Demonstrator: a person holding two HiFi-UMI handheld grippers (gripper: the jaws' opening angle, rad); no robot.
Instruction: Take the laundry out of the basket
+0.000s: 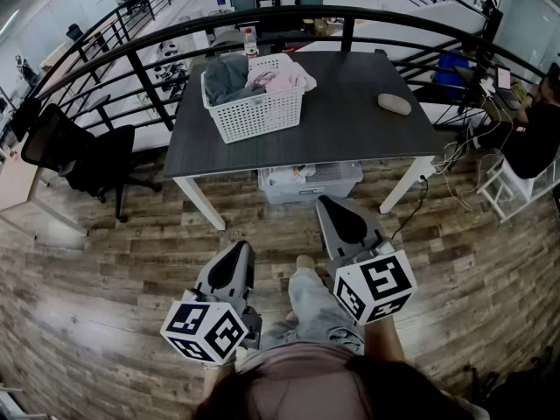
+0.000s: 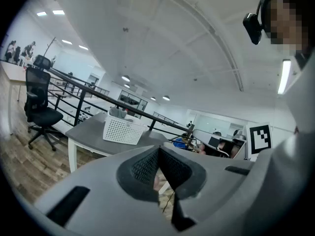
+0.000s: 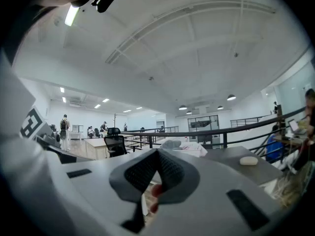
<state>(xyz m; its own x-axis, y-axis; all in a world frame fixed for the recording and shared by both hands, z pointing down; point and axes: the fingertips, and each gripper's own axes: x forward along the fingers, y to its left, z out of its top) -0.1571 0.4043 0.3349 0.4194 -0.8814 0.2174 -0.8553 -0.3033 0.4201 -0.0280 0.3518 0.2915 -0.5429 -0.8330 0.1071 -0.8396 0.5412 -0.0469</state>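
Filling the white perforated plastic basket (image 1: 260, 112) on the far dark grey table (image 1: 350, 134), grey and pink laundry (image 1: 262, 75) lies well apart from the near left gripper (image 1: 237, 252) and right gripper (image 1: 334, 212), both closed and empty.

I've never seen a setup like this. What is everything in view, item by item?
Rectangular table: one, dark grey top, white legs, on the wood floor.
Perforated plastic basket: one, white, on the table's left part.
Crumpled clothes: a heap, grey and pink, inside the basket.
Small oval object: one, pale beige, on the table's right part.
Plastic storage box: one, clear, under the table.
Swivel office chair: one, black, left of the table.
Metal railing: one, black, behind the table.
Left tongs: one, grey, shut, empty, lower left.
Right tongs: one, grey, shut, empty, lower right of centre.
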